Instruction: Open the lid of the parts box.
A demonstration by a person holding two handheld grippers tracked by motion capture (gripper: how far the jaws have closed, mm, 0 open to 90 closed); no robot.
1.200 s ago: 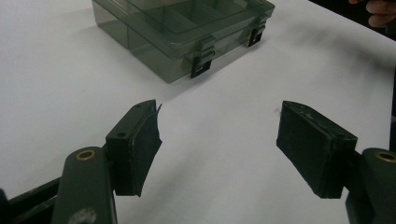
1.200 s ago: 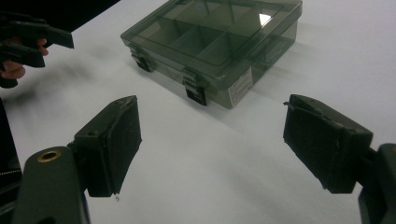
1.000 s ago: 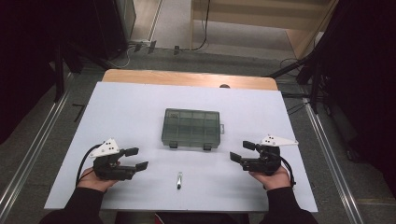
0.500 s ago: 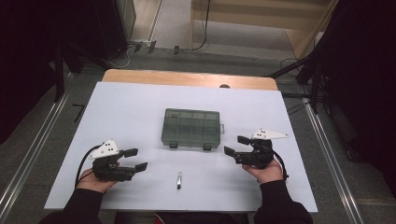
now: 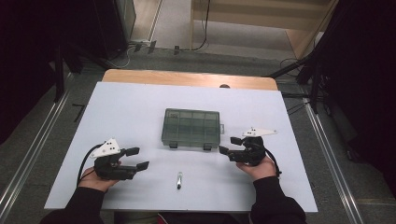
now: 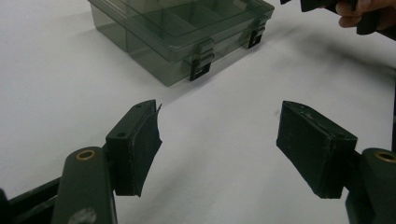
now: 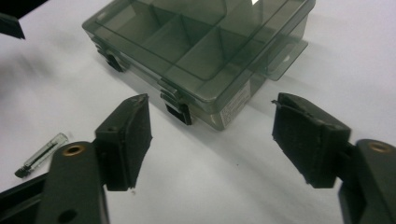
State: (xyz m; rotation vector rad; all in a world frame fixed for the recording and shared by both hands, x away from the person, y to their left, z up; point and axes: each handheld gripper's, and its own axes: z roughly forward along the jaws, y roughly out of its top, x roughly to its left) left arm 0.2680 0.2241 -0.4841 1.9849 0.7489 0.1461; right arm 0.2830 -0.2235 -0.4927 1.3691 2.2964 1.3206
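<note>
The box [image 5: 191, 128] is sitting shut at the middle of the white counter [image 5: 130, 102], its two dark latches [image 7: 177, 111] facing the person at six o'clock. The right tongs [image 5: 225, 145] are hovering just off the box's near right corner, at about four o'clock from it, and not touching it. Their jaws have just been closing partway, yet they are standing apart with nothing between them. In the right gripper view the nearer latch is lying just ahead of the left jaw.

The left tongs [image 5: 136, 158] are waiting at about eight o'clock from the box, well apart from it, jaws wide and empty. A small vial [image 5: 179, 179] is lying at six o'clock, near the counter's front edge, between the two hands.

The step in hand looks like the approach to the right latch. To do it well:

- Line up one pad under the latch's lower lip rather than squeezing the whole box – the lid is thin clear plastic and is likely to flex.
- Bring the left tongs in to press on the far left of the lid or wall, since a light box will probably slide or tip when the latch is pried.
- Keep the wrist low and the motion short – a quick lift could send the box skidding toward twelve o'clock.
- Stay clear of the vial, which may roll.
</note>
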